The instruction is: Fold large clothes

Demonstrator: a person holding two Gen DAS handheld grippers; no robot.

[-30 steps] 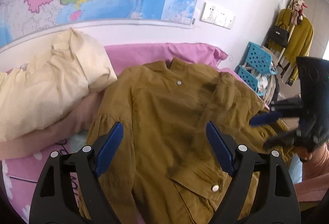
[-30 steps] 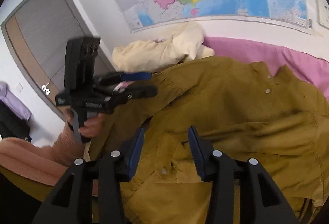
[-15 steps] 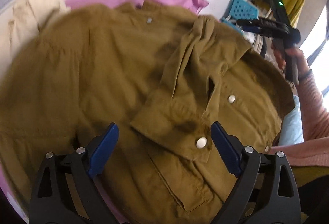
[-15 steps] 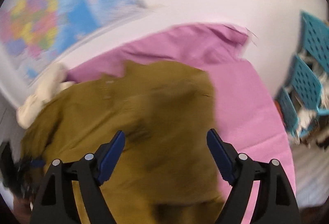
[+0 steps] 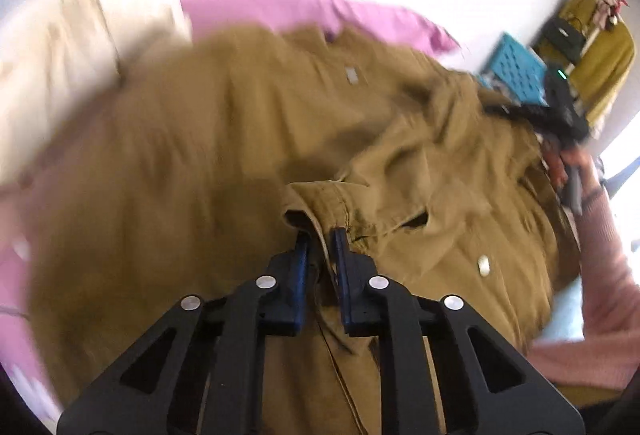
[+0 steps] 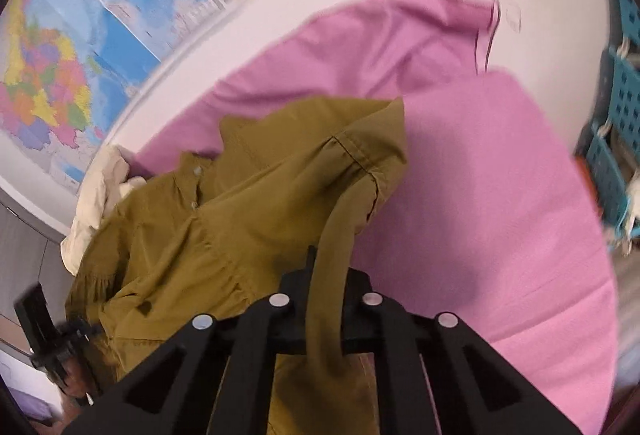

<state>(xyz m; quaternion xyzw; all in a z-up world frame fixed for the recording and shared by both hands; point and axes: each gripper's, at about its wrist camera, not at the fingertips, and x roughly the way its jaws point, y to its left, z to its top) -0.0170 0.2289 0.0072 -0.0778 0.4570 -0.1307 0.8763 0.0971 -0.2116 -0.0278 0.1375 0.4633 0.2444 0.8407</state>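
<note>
An olive-brown button shirt [image 5: 240, 155] lies spread on a pink bed sheet [image 5: 280, 7]. My left gripper [image 5: 320, 235] is closing, and its blue pads pinch the cuff of the sleeve folded across the shirt's front. In the right wrist view the shirt [image 6: 240, 195] covers the left half of the sheet [image 6: 480, 195]. My right gripper [image 6: 328, 263] is closing too, with a strip of the shirt's right edge caught between its fingers. Each gripper shows small in the other's view: the right gripper [image 5: 560, 115] at the shirt's right side, the left gripper [image 6: 44, 335] at the lower left.
Cream bedding [image 5: 80, 47] is heaped at the bed's back left by the wall. Blue plastic baskets [image 5: 516, 71] and a coat rack [image 5: 600, 55] with a yellow garment stand to the right of the bed. A person's pink sleeve [image 5: 600, 275] reaches in from the right.
Both grippers stood wide open half a second ago and now pinch shirt fabric. The left one sank onto the cuff. The right one swung over to the shirt's right edge.
</note>
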